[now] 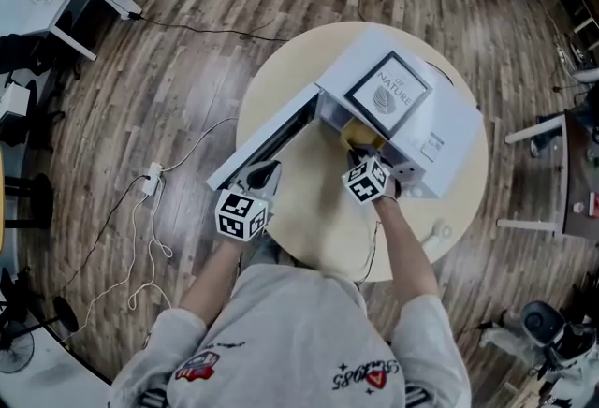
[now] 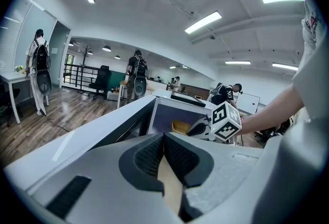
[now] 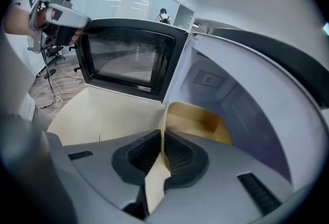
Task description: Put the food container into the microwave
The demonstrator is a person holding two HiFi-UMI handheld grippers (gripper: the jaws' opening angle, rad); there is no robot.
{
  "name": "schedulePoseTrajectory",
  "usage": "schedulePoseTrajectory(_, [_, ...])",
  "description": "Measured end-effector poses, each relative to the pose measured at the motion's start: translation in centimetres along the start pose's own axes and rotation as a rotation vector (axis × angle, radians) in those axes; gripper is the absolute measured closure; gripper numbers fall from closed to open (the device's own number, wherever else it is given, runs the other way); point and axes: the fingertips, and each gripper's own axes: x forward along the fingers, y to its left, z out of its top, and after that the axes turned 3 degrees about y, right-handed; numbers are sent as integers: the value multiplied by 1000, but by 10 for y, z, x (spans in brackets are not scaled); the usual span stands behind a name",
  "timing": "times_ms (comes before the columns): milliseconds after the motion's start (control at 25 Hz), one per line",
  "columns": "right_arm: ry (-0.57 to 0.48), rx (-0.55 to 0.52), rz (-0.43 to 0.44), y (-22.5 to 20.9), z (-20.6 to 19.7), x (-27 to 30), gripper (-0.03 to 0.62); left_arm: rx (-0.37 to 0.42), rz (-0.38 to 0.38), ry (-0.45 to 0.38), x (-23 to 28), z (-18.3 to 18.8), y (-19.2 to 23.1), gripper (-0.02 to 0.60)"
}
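A wooden floor [image 1: 187, 41] spreads around a round, pale table [image 1: 309, 219], and a white power strip [image 1: 153, 180] with loose cables lies on the boards to the left. On the table stands a white microwave [image 1: 447, 121]. Its door [image 1: 267, 144] is swung wide open toward the person's left, so the dark window pane faces the cavity. A framed print [image 1: 387, 94] lies flat on top of the microwave.

The food container [image 3: 198, 123], a tan open tray, sits in the mouth of the microwave's cavity, low down and close to the front edge. Whether its bottom rests on the cavity floor cannot be told. From the left gripper view it shows as a yellow shape just inside the opening.

The right hand-held gripper [image 3: 162, 148] reaches into that opening and points steeply downward. Its jaws are clamped on the near wall of the container, and the thin tan wall stands upright between the two dark pads.

The left hand-held gripper [image 2: 163, 142] hangs over the table's near edge, just beside the free end of the open door. Its jaws are together with nothing between them, and only the table's pale surface shows through the slot below the pads. Whether it touches the door is unclear.
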Motion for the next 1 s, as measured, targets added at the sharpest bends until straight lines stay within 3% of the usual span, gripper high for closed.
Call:
schedulePoseTrajectory(320, [48,-84,-108,-14,-9,16,556,-24,14,22,-1,-13,5,577])
schedulePoseTrajectory(1000, [90,-146,-210,-36,-17,37,554,-58,16,47,1,-28,11,577])
